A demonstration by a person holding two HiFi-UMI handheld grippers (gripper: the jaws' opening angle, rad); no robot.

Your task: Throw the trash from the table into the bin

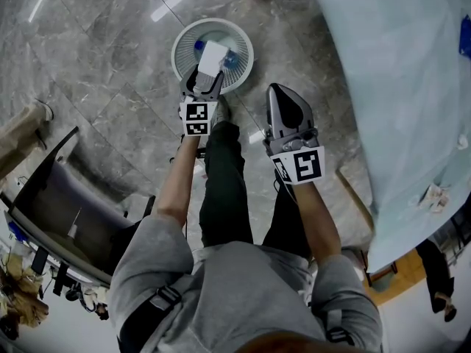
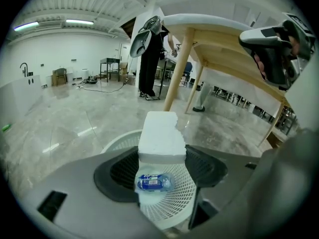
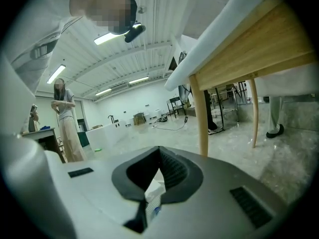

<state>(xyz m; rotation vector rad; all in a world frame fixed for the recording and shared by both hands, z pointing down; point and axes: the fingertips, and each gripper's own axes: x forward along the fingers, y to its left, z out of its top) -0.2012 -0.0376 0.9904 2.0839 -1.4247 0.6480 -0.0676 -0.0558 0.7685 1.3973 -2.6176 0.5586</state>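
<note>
Left gripper (image 1: 209, 74) is being held clamped on a foam block (image 2: 160, 136) directly above the bin (image 1: 182, 48), apparently for a clean drop beside the bottle (image 2: 153, 182) lying inside; right gripper (image 1: 278, 94), jaws together and empty, is being held clear beside the bin.

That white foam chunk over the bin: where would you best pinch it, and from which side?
Probably across its two flat long faces, near one end, coming in along its length. The foam block is a straight-sided slab, so flat pads sit square there, and its far corner looks chipped. The left gripper holds it this way above the bin.
</note>
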